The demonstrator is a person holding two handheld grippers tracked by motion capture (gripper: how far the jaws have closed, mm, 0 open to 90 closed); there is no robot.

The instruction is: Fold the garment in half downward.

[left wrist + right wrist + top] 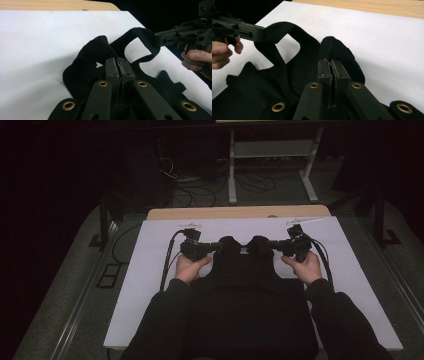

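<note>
A black sleeveless garment (245, 295) lies on the white sheet (150, 270), its body toward the person and its two shoulder straps at the far end. My left gripper (218, 246) points right and is shut on the left strap (100, 50). Its jaws (118, 61) meet with the cloth pinched between them. My right gripper (271, 245) points left and is shut on the right strap (337, 48); its jaws (330, 63) are likewise pressed together on the cloth. Both straps are raised a little off the sheet. Each gripper view also shows the other gripper (180, 37) (244, 31) holding its strap.
The white sheet covers a wooden table, whose bare edge (240, 213) shows at the far side. Beyond it, on the dark floor, are cables (200, 195) and a white metal stand (272, 155). White sheet lies bare left, right and beyond the garment.
</note>
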